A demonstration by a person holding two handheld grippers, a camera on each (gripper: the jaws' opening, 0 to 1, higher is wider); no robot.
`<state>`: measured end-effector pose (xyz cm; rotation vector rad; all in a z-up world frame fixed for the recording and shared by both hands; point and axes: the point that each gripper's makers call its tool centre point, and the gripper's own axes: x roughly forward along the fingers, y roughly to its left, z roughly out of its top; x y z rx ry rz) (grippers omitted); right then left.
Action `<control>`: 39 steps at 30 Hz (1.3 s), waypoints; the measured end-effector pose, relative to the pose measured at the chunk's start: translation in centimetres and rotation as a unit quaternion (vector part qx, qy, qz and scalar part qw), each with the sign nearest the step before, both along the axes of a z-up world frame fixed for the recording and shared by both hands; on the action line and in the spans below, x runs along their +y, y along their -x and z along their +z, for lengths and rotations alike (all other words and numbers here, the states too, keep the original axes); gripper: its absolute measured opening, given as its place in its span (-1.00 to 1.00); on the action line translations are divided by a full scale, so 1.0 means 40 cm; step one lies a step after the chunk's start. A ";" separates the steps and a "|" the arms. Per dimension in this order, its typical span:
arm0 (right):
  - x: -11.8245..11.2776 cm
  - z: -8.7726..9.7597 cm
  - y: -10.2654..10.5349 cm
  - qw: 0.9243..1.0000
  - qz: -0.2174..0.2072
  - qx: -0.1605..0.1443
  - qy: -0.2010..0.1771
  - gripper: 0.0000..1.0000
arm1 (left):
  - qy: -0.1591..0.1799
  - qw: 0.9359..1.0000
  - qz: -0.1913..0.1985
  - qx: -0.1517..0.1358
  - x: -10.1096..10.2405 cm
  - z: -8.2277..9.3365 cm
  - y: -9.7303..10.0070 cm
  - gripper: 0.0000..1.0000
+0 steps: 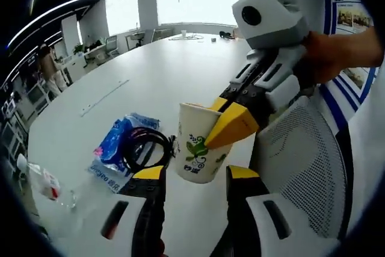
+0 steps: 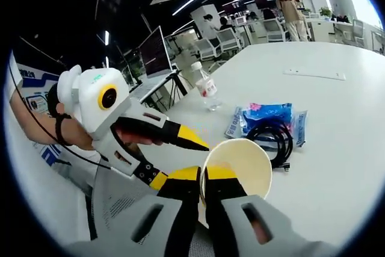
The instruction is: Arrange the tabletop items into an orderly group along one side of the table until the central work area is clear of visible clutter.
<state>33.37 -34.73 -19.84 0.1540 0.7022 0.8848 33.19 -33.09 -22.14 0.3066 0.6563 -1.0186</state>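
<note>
Right gripper [image 2: 203,176], yellow-tipped jaws closed on the near rim of a cream paper cup printed with a green leaf motif [image 2: 237,164], one jaw inside the wall and one outside; in the left gripper view the same gripper [image 1: 224,126] enters from the right and pinches the cup [image 1: 198,145] at its rim. Left gripper [image 1: 194,179], jaws spread apart and empty, one on either side of the cup's lower body without clear contact. The cup stands at or just above the near edge of the white table [image 1: 150,70]; whether its base touches the surface cannot be told. Just beside it lies a blue-and-white plastic packet [image 1: 117,139] with a coiled black cable [image 1: 144,145] on top, and farther along the edge a clear plastic bottle with a red-and-white label [image 1: 42,182]. The cup appears empty, hence light; its thin wall is likely to crush under a hard squeeze, so the stiffer rolled rim is the better hold. Small print beneath the leaf motif and the lettering on the packet are too blurred to read.
</note>
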 end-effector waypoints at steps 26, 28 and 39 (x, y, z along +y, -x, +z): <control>0.031 -0.019 -0.063 0.999 0.032 0.004 0.024 -1.00 | 0.047 0.985 0.166 0.024 0.183 -0.012 -0.062 -0.17; 0.036 -0.019 -0.068 0.999 0.037 0.004 0.026 -1.00 | 0.050 0.983 0.177 0.026 0.195 -0.014 -0.065 -0.16; 0.065 -0.017 -0.104 0.998 0.051 0.005 0.029 -1.00 | 0.056 0.975 0.211 0.034 0.244 -0.035 -0.068 -0.14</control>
